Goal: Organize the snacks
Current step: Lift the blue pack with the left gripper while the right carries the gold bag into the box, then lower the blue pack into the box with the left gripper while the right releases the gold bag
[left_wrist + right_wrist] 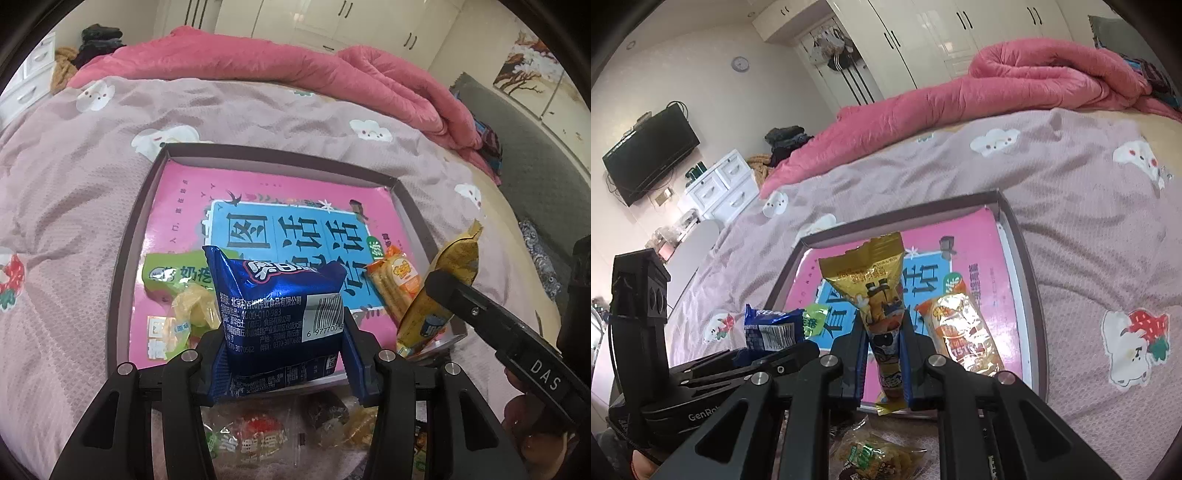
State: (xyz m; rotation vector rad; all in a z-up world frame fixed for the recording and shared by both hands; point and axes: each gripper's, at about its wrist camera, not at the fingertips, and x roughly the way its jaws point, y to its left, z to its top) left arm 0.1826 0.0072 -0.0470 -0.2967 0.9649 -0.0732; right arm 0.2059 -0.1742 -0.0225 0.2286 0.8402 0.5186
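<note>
A shallow dark-rimmed box [122, 243] with a pink and blue printed bottom lies on the bed; it also shows in the right wrist view [1027, 266]. My left gripper [284, 343] is shut on a blue snack packet [280, 306], held over the box's near edge; the packet also shows in the right wrist view [772, 328]. My right gripper [884, 354] is shut on a yellow snack packet [871, 288], held upright over the box's near right side; it also shows in the left wrist view [443, 284]. In the box lie an orange packet [960, 332], a green packet [173, 275] and a pale yellow wrapped snack [195, 308].
Several loose snacks lie on the bedspread before the box [258, 435], also in the right wrist view [879, 454]. A pink quilt [332, 74] is bunched at the bed's far side. White drawers [720, 184] and wardrobes stand beyond.
</note>
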